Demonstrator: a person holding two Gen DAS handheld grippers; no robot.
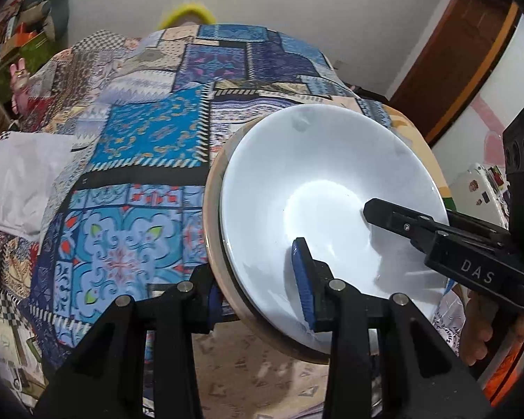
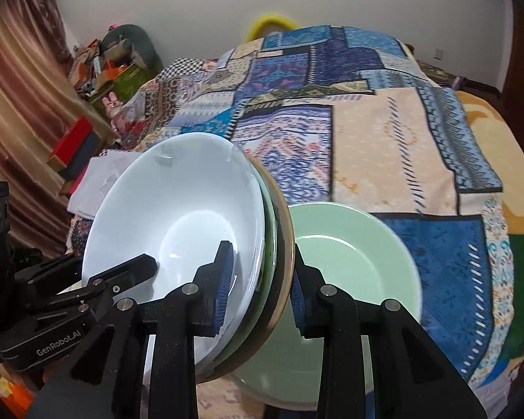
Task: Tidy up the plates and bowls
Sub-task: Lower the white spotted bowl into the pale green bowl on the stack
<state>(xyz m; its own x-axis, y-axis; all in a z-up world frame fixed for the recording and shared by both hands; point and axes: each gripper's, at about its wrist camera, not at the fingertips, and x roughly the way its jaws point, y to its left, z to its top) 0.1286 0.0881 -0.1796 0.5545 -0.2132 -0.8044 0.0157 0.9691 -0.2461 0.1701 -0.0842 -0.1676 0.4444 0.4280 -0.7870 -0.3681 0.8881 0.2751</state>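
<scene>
both grippers are clamped on the same stack of dishes (image 2: 227, 244), one on each side of its rim, and the stack hangs tilted in the air above the patchwork bedspread (image 1: 139, 139). the left gripper (image 1: 258, 300) has one blue-padded finger inside the white bowl (image 1: 318, 192) on top and the other under the tan outer rim; the right gripper (image 2: 260, 286) pinches the opposite edge the same way.

the stack looks like glazed ceramic or glass: stiff, fairly heavy for a rim grip, smooth enough to slide, and likely to chip or break if it drops or knocks the dish below. the pieces are only nested, not joined, so a steep tilt could let the white bowl slip out. the rim is the sensible place to hold, with the pads squeezing through all the layers at once, and two opposed grips share the weight and stop it swinging.

the right wrist view shows what the left does not: a pale green dish (image 2: 359, 244) lying on the bedspread just beside and below the lifted stack, and the layered edge of the stack, with a green piece between the white bowl and the tan one. the left wrist view shows the inside of the white bowl more fully and a white cloth (image 1: 21, 181) lying off to the far side.
</scene>
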